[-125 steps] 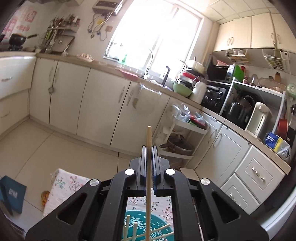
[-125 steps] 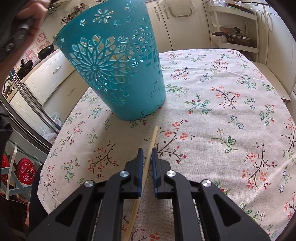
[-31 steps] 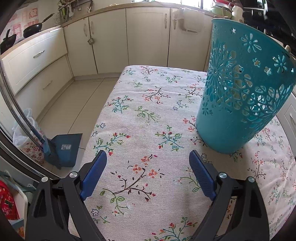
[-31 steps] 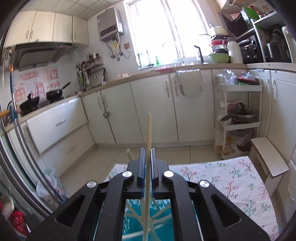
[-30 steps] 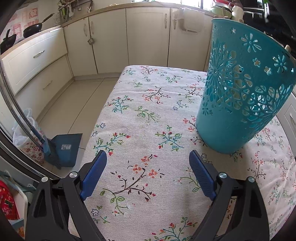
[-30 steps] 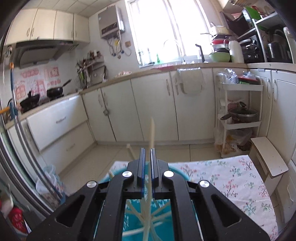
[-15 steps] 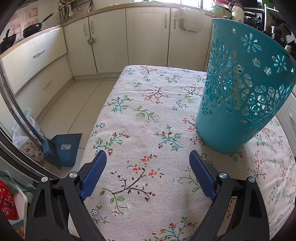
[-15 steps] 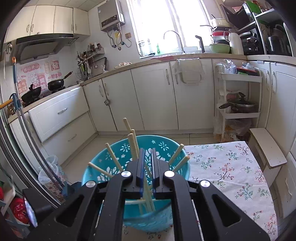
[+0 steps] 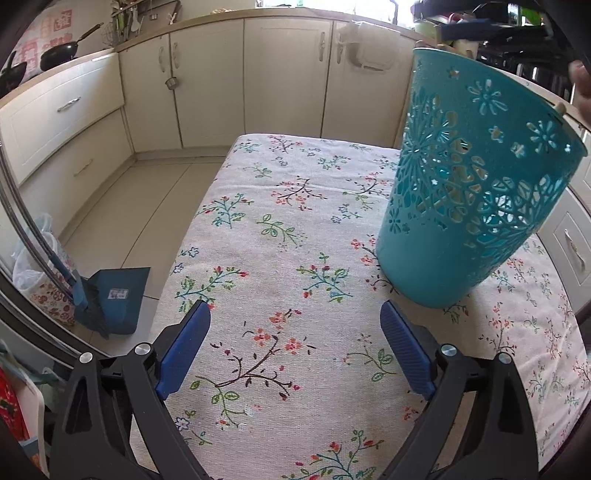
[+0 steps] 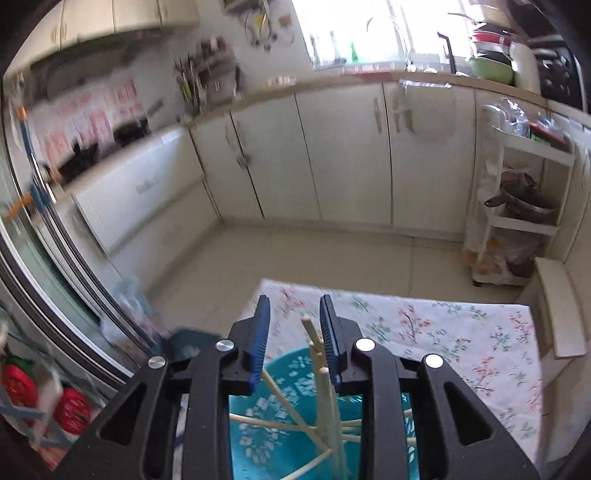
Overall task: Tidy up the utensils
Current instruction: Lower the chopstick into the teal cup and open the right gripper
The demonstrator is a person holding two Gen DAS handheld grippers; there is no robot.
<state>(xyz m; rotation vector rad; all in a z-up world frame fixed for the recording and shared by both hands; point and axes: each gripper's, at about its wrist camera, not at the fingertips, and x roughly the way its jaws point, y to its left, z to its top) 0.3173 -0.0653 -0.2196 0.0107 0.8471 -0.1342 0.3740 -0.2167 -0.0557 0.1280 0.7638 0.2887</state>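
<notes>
No writing reads on the teal basket (image 9: 436,258) holding chopsticks (image 10: 325,391).

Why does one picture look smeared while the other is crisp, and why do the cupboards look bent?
Right wrist view: motion blur smears the wall and cupboards, and the window is blown out white. Left wrist view: sharp, with the teal basket and floral tablecloth crisp. In both, the fisheye lens curves straight edges and darkens the corners.
</notes>
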